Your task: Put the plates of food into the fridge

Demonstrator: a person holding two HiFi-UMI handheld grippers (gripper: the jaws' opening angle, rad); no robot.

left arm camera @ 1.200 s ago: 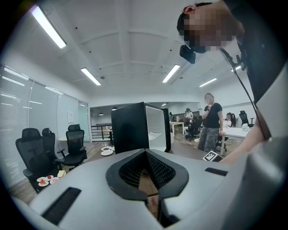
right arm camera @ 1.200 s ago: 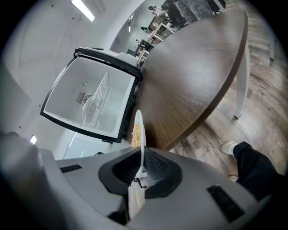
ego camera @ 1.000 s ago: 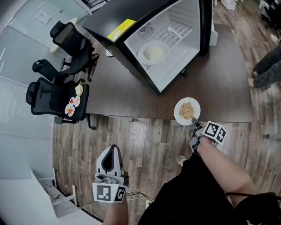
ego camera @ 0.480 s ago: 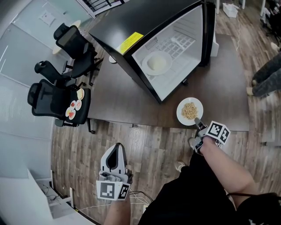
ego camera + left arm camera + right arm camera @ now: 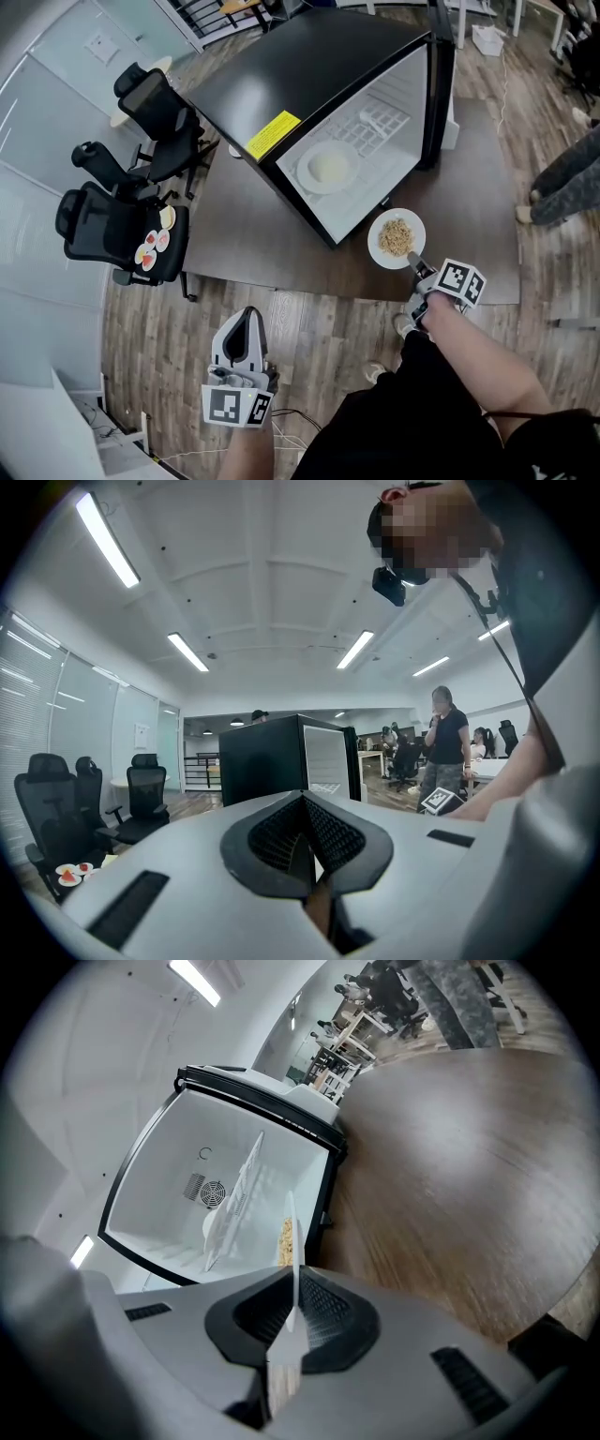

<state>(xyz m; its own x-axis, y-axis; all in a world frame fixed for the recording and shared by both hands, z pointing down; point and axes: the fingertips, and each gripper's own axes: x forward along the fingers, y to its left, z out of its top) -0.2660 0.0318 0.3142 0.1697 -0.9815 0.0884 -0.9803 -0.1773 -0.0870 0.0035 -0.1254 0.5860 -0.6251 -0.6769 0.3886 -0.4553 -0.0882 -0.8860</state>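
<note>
A white plate of pale brown food (image 5: pixel 397 237) hangs just in front of the open black fridge (image 5: pixel 309 84), over the dark table (image 5: pixel 244 220). My right gripper (image 5: pixel 415 266) is shut on the plate's near rim. In the right gripper view the plate (image 5: pixel 292 1241) shows edge-on between the jaws of this gripper (image 5: pixel 292 1312), with the white fridge interior (image 5: pixel 178 1213) beyond. A second plate with white food (image 5: pixel 328 169) lies on the fridge shelf. My left gripper (image 5: pixel 246 317) stays low over the wooden floor, shut and holding nothing; in its own view the gripper (image 5: pixel 305 853) faces the fridge (image 5: pixel 281 757).
Black office chairs (image 5: pixel 145 89) stand at the left; one chair (image 5: pixel 127 220) bears small plates of food (image 5: pixel 150 246). A person's legs (image 5: pixel 562 173) are at the right edge. More people (image 5: pixel 448 747) stand behind the fridge in the left gripper view.
The right gripper has lifted the plate from the table's near edge and carried it toward the fridge opening. The left gripper has shifted a little, still shut.
</note>
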